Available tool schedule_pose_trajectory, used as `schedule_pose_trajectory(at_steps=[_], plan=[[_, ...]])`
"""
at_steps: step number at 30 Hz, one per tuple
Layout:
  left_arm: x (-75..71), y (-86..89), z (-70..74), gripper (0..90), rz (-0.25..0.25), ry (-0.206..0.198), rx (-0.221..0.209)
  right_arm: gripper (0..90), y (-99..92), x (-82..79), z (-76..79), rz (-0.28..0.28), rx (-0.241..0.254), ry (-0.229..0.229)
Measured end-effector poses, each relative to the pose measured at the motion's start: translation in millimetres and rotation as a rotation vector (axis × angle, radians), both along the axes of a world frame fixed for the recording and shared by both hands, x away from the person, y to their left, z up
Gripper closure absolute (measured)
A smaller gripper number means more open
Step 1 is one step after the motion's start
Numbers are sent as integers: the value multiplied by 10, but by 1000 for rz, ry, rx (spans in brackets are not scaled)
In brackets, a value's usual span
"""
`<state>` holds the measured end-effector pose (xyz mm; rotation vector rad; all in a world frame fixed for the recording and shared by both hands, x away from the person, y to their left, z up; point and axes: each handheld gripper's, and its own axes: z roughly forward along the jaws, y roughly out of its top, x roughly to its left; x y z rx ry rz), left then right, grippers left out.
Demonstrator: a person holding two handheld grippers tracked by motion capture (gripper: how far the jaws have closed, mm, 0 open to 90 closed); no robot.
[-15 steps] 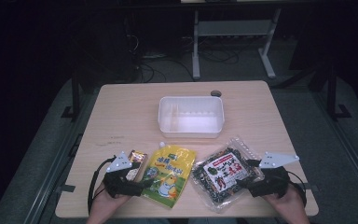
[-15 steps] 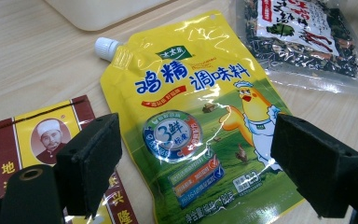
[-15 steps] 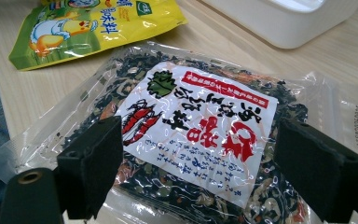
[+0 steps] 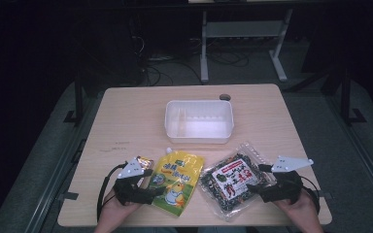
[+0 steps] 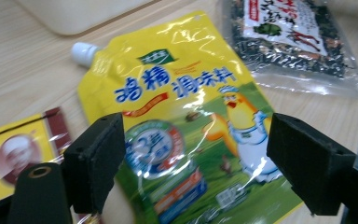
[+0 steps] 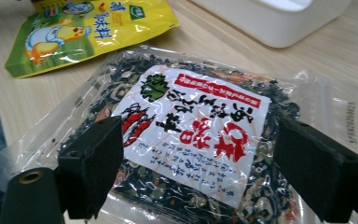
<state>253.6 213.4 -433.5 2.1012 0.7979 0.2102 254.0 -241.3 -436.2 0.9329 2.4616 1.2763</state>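
A yellow spouted pouch [image 4: 177, 182] with a cartoon chick lies flat at the table's front, left of centre. My left gripper [image 4: 155, 188] points at its lower left edge. In the left gripper view the pouch [image 5: 177, 93] spreads beneath the left gripper [image 5: 193, 140], whose jaws stand wide apart and touch nothing. A clear bag of dark dried seaweed [image 4: 230, 182] with a white and red label lies to the right. My right gripper [image 4: 258, 180] sits at its right edge. Seen from the right gripper [image 6: 200, 135], the bag [image 6: 191, 93] lies under open jaws.
An empty white plastic tub [image 4: 199, 121] stands at the table's middle, beyond both packs. A small yellow and red sachet [image 4: 144, 161] lies by the left gripper, left of the pouch. The table's front edge [image 4: 199, 224] runs just behind both hands.
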Motion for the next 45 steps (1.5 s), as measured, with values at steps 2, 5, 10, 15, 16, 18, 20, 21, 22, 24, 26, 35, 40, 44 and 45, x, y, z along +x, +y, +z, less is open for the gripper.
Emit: schedule_pose_trajectory(at_steps=[2, 5, 10, 15, 16, 18, 20, 21, 22, 24, 26, 35, 40, 44, 45], plan=[[6, -98, 30, 199, -23, 0, 1, 156, 1, 8, 18, -15, -8, -2], [17, -200, 66, 226, -45, -6, 0, 208, -26, 37, 61, -37, -16, 1], [76, -391, 124, 250, -84, -7, 14, 216, -98, 107, 152, -96, -24, 20], [154, -589, 149, 272, -119, 2, 29, 248, -187, 188, 199, -153, -32, 45], [169, -630, 153, 273, -128, 0, 34, 254, -203, 200, 201, -158, -33, 48], [180, -670, 157, 272, -134, -2, 40, 257, -232, 223, 206, -172, -37, 57], [210, -782, 172, 272, -153, 0, 46, 260, -257, 241, 209, -182, -36, 63], [218, -810, 175, 272, -157, 2, 49, 266, -275, 252, 213, -188, -37, 70], [218, -810, 175, 271, -157, 2, 49, 266, -275, 252, 213, -188, -37, 70], [243, -882, 189, 269, -172, 2, 59, 274, -313, 266, 224, -209, -44, 85], [259, -942, 203, 269, -184, 4, 64, 279, -330, 266, 228, -217, -46, 89], [310, -1242, 200, 272, -223, 7, 94, 355, -505, 269, 195, -291, -73, 176], [340, -1362, 149, 286, -241, 23, 109, 395, -590, 245, 150, -312, -83, 221], [378, -1465, 73, 295, -256, 48, 129, 431, -703, 239, 63, -336, -76, 294], [382, -1478, 63, 296, -256, 50, 133, 439, -721, 238, 44, -339, -75, 310]])
